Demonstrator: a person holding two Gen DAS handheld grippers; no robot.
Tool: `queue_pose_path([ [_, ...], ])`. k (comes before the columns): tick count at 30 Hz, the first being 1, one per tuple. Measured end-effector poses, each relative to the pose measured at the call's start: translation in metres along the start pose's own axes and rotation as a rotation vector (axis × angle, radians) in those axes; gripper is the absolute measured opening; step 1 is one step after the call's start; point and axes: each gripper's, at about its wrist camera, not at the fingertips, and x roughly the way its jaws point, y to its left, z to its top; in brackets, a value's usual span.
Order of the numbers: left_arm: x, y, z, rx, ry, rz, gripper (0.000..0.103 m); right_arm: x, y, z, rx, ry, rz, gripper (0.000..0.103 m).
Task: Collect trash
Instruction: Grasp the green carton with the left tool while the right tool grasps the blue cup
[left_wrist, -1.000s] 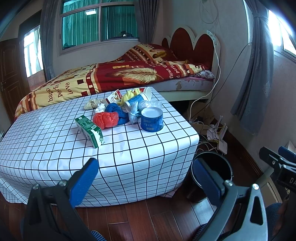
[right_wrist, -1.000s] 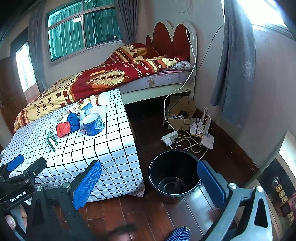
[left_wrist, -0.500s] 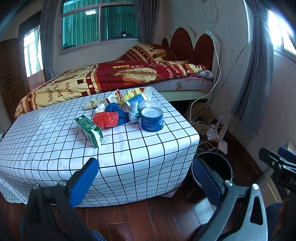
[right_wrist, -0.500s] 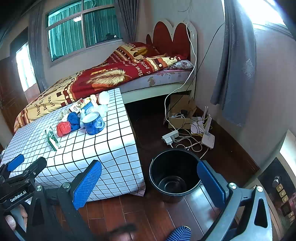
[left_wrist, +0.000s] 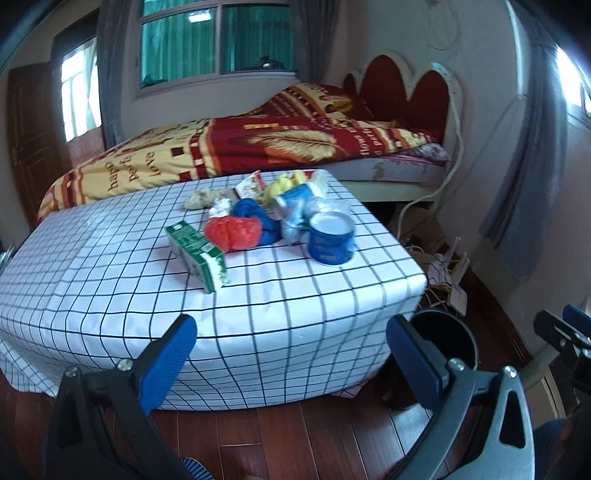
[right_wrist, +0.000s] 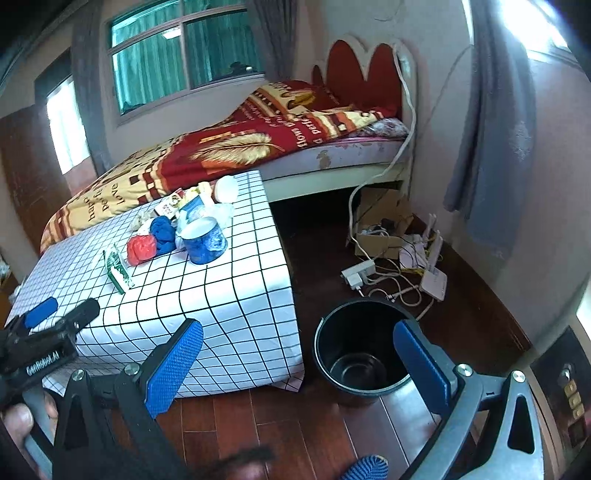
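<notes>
A pile of trash lies on the checked table (left_wrist: 110, 280): a green carton (left_wrist: 197, 251), a red bag (left_wrist: 232, 230), a blue bag (left_wrist: 255, 214), a blue tub (left_wrist: 331, 236), wrappers behind them. The same pile shows in the right wrist view, with the tub (right_wrist: 204, 240) and carton (right_wrist: 118, 267). An empty black bin (right_wrist: 360, 347) stands on the floor right of the table, also in the left wrist view (left_wrist: 448, 336). My left gripper (left_wrist: 291, 347) is open and empty before the table's front edge. My right gripper (right_wrist: 299, 354) is open and empty above the floor near the bin.
A bed (left_wrist: 258, 147) with a red and yellow quilt stands behind the table. Cables, a power strip and routers (right_wrist: 399, 266) lie on the wood floor past the bin. Grey curtains (right_wrist: 491, 147) hang on the right wall.
Both grippers have shifted slightly forward toward the table and bin. Both stay open and empty.
</notes>
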Motion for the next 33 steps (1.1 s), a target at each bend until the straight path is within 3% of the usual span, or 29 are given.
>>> queue_pose_path([
  [7, 0.050, 0.033, 0.009, -0.056, 0.029, 0.075, 0.102, 0.052, 0.027, 0.019, -0.090, 0.013, 0.068, 0.102],
  [13, 0.099, 0.055, 0.021, -0.124, 0.040, 0.140, 0.098, 0.121, 0.062, 0.043, -0.189, 0.040, 0.129, 0.091],
  [18, 0.141, 0.065, 0.028, -0.173, 0.065, 0.190, 0.098, 0.187, 0.098, 0.055, -0.261, 0.080, 0.174, 0.090],
  [26, 0.180, 0.084, 0.035, -0.217, 0.083, 0.234, 0.088, 0.270, 0.138, 0.068, -0.303, 0.129, 0.216, 0.084],
  [32, 0.178, 0.115, 0.025, -0.238, 0.093, 0.231, 0.076, 0.282, 0.151, 0.075, -0.291, 0.101, 0.225, 0.084],
  [33, 0.180, 0.118, 0.024, -0.241, 0.095, 0.219, 0.069, 0.282, 0.153, 0.076, -0.289, 0.094, 0.222, 0.084],
])
